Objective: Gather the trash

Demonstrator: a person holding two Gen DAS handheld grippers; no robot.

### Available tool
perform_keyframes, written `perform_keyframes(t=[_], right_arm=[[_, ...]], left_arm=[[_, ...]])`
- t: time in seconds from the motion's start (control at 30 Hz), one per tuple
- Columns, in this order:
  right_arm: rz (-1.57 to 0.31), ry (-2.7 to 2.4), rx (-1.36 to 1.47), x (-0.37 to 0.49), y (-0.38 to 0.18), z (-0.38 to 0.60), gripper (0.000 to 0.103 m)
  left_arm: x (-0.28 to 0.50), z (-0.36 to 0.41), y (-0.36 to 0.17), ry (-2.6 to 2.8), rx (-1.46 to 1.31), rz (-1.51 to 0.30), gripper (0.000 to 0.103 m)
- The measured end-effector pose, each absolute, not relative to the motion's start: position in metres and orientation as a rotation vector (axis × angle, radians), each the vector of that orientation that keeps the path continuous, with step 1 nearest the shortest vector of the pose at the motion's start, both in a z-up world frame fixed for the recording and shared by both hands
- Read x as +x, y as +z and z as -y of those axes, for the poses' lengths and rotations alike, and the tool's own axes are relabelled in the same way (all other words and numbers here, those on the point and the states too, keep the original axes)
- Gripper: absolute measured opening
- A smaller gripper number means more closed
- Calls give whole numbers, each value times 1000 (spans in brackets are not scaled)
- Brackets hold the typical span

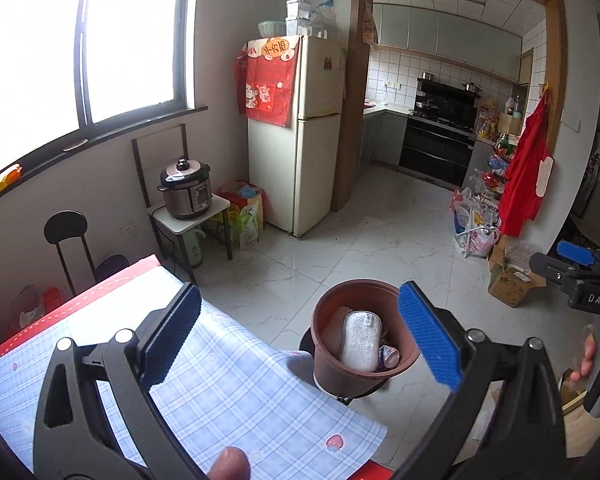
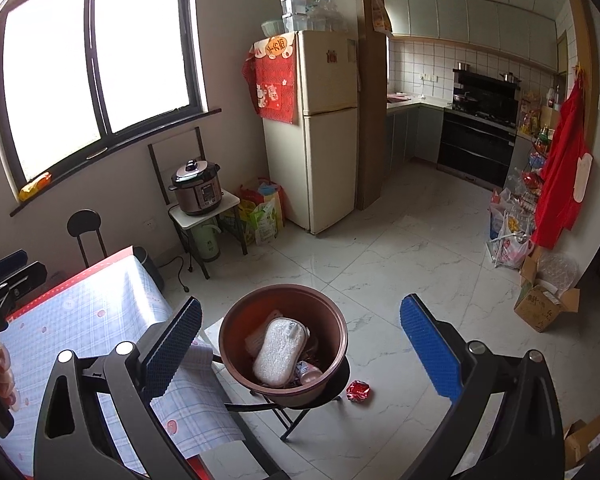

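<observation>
A brown plastic pot [image 1: 332,376] [image 2: 236,360] stands on a black stool beside the table and holds a white sponge [image 1: 360,340] [image 2: 278,350], a small bottle [image 1: 390,356] [image 2: 310,372] and other scraps. A red crumpled wrapper [image 2: 358,391] lies on the floor right of the stool. My left gripper [image 1: 300,340] is open and empty, above the table edge and the pot. My right gripper [image 2: 300,344] is open and empty, above the pot. The right gripper also shows at the right edge of the left wrist view [image 1: 572,264].
The table [image 1: 240,392] [image 2: 92,320] has a blue checked cloth with a red border. Beyond it are a black chair [image 2: 85,226], a pressure cooker [image 2: 198,188] on a small stand, bags, a fridge [image 2: 324,128], cardboard boxes [image 2: 544,308] and a white tiled floor.
</observation>
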State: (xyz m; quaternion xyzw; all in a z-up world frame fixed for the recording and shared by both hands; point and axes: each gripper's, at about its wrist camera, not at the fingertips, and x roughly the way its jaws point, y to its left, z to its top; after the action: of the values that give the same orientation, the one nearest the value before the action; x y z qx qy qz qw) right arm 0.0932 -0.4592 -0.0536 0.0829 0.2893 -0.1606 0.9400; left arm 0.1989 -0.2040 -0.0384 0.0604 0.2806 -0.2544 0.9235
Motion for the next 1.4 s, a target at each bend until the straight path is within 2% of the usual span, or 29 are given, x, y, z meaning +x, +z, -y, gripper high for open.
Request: perform_keyframes(t=[0.53,1.4], right_arm=[[-517,-382,84,64,-10,384,98],[-502,-448,86,50,-2,378,98]], left_arm=[[156,108,-7,-446,66,-485,97],[155,108,-8,-476,58,-495,97]])
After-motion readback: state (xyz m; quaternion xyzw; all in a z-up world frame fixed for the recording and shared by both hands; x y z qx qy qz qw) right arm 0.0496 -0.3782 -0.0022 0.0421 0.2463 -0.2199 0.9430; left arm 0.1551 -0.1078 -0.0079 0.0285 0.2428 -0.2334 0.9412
